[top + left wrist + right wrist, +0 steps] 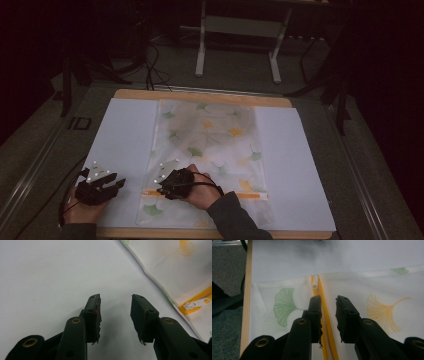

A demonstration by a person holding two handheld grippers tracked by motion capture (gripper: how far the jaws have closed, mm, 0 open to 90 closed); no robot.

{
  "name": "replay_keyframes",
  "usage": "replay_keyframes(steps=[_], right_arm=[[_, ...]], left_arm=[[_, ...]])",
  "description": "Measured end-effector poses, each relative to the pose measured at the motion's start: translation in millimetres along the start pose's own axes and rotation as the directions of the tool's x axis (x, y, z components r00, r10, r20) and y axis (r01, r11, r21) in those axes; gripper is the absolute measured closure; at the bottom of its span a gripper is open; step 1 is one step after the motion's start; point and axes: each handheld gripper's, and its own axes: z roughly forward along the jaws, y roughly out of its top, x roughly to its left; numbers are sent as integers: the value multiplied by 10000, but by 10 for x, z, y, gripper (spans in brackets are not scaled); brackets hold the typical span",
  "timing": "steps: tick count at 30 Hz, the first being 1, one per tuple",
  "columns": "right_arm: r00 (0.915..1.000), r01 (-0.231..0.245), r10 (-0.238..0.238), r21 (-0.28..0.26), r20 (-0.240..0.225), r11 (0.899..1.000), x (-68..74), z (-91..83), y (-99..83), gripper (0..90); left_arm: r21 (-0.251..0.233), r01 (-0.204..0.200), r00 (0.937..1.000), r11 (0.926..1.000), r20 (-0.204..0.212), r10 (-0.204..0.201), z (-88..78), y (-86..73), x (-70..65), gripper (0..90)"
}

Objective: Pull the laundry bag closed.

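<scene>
While left tongs gape idle, right tongs straddle zipper, unclamped.

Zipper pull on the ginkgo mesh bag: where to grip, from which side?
Grip the white zipper pull by its flat tab, at the yellow zipper end beside the bag edge. It lies flat along the zipper, so probably come along the zipper with the right gripper, jaws straddling it.

A white bag with green and yellow leaves lies flat in the middle of a white sheet on the table. The right gripper sits on the bag's yellow zipper at the lower middle. The left gripper rests on the sheet at the lower left.
</scene>
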Motion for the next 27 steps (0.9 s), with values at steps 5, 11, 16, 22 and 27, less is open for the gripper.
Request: replay_keyframes(steps=[5,11,16,22,27], right_arm=[[9999,75,-74,58,-75,10000,18,56,34,760],[9999,154,-154,119,-62,9998,39,110,68,785],[9997,207,-205,191,-121,9996,34,161,89,784],[9995,262,-257,260,-194,9993,36,210,122,772],[9993,290,-281,358,-247,9989,45,264,153,761]], left_arm=[[8,-8,10000,10000,-10,8,-2,-1,4,600],[12,-11,10000,10000,23,11,1,0,1,600],[12,-17,10000,10000,43,17,6,2,-4,600],[4,-15,10000,10000,22,15,4,3,-6,600],[-7,-34,10000,10000,62,34,5,5,-7,599]])
